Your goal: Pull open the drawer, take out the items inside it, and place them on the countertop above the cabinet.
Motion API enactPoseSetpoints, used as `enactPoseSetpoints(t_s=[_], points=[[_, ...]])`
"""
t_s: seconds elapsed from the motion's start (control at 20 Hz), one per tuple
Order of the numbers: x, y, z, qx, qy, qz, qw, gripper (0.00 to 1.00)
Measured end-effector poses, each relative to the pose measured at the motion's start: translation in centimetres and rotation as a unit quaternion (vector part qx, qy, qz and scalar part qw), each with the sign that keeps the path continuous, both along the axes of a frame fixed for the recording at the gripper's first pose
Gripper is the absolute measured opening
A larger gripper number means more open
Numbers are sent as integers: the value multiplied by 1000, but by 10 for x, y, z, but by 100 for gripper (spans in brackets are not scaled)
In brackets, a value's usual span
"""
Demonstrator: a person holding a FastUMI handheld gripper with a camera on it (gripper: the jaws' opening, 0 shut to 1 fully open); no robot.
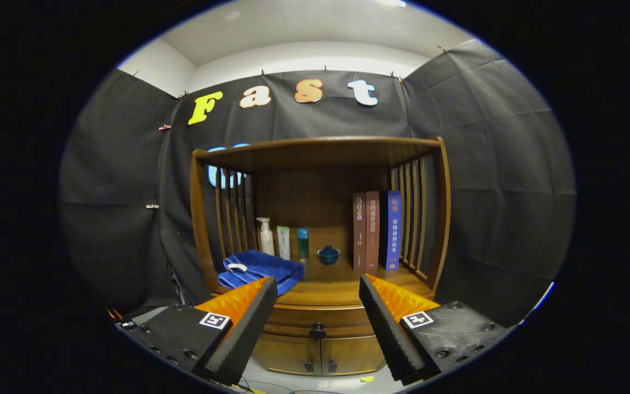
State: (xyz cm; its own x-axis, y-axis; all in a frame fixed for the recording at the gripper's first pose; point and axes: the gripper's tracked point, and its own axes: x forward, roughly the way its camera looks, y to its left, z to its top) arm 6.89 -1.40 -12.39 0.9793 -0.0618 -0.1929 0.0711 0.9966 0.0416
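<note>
Ahead, the gripper [318,306] hangs in open air with its two fingers spread wide apart and nothing between the pads. The left finger [246,328] and the right finger [389,328] are black and ribbed on their inner faces, with orange backing and a square marker on each base.

Between the fingers and beyond them stands the cabinet [320,230], a wooden piece with slatted sides and a top board. The drawer [315,316] sits shut, directly in the gap between the fingers; its dark knob [317,330] is centred there, apart from both pads. Below the drawer are two small doors [320,354] with dark handles at their meeting edge.

The countertop [342,279] lies just above the drawer, past the fingertips. A folded blue towel [260,269] rests on it right beyond the left fingertip. Farther back stand a white pump bottle [265,235], a pale tube [284,242] beside it and a teal bottle [303,243] next along. A small dark blue bowl [328,255] sits near the middle. Beyond the right fingertip three books [376,230] stand upright side by side, two brown and one blue, close to the right slats.

What the drawer holds cannot be told while it is closed.
</note>
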Motion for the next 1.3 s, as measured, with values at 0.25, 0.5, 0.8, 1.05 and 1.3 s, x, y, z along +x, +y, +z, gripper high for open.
enactPoseSetpoints(t_s=[0.25,0.5,0.8,1.05,1.3], points=[[26,-4,-49,15,28,-6,999,99],[59,-1,-112,6,66,-2,998,99],[85,3,-186,7,126,3,992,99],[89,4,-234,6,174,2,985,99],[89,-3,-270,13,221,-10,975,85]])
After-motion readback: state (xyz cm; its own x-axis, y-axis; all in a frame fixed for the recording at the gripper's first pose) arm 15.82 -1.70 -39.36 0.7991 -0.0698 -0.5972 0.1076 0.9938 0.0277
